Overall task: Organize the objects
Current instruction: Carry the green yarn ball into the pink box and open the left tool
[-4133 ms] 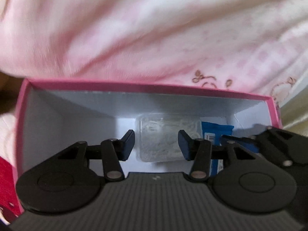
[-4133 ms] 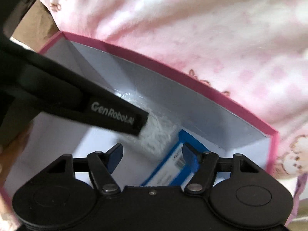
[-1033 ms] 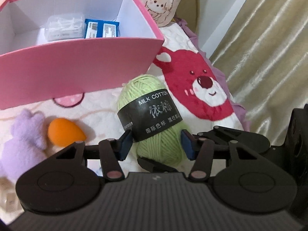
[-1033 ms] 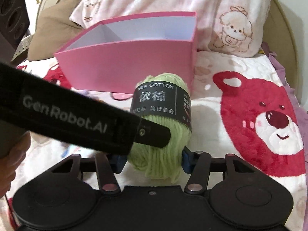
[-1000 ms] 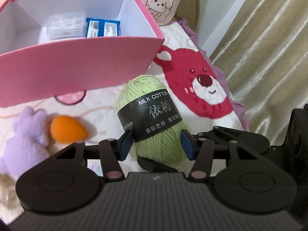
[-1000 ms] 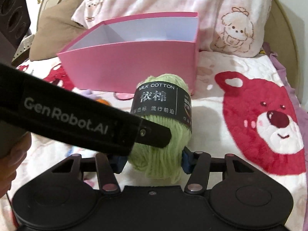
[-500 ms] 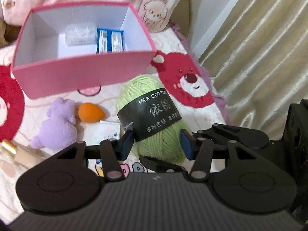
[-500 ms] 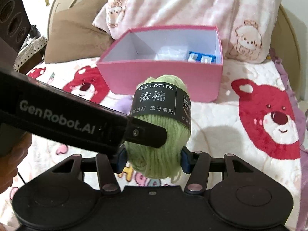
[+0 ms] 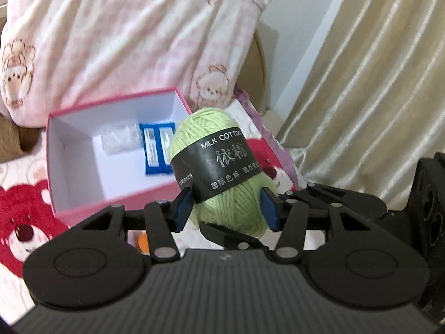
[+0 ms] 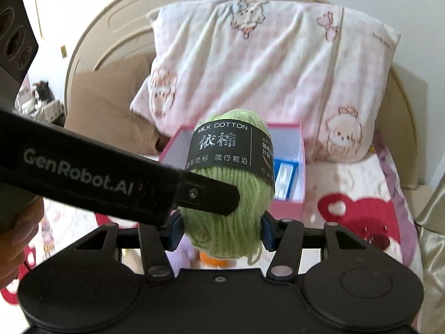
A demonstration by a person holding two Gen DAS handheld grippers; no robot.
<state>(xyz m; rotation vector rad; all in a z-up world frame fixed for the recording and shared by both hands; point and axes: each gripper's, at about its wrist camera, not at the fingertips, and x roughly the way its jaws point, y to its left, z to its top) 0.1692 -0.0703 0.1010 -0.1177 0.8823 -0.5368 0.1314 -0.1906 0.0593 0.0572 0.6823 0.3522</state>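
Observation:
A green ball of yarn [image 9: 222, 150] with a black "MILK COTTON" band hangs in the air above the bed. Both grippers clamp it: my left gripper [image 9: 226, 208] is shut on its lower part, and my right gripper [image 10: 221, 229] is shut on it from the other side. In the right wrist view the same yarn [image 10: 230, 189] hides part of the pink box [image 10: 301, 150]. The open pink box [image 9: 75, 211] lies below and behind, holding a clear packet [image 9: 119, 137] and a blue pack [image 9: 157, 150].
A pink patterned pillow [image 10: 264, 64] leans on the beige headboard [image 10: 111, 25] behind the box. The bedspread with red bears [image 9: 19, 217] covers the bed; an orange sponge [image 10: 212, 260] peeks out under the yarn. A cream curtain [image 9: 375, 83] hangs at the right.
Both grippers have risen together with the yarn between them. The box and bed now sit lower and farther off, and the pillow and headboard have come into view.

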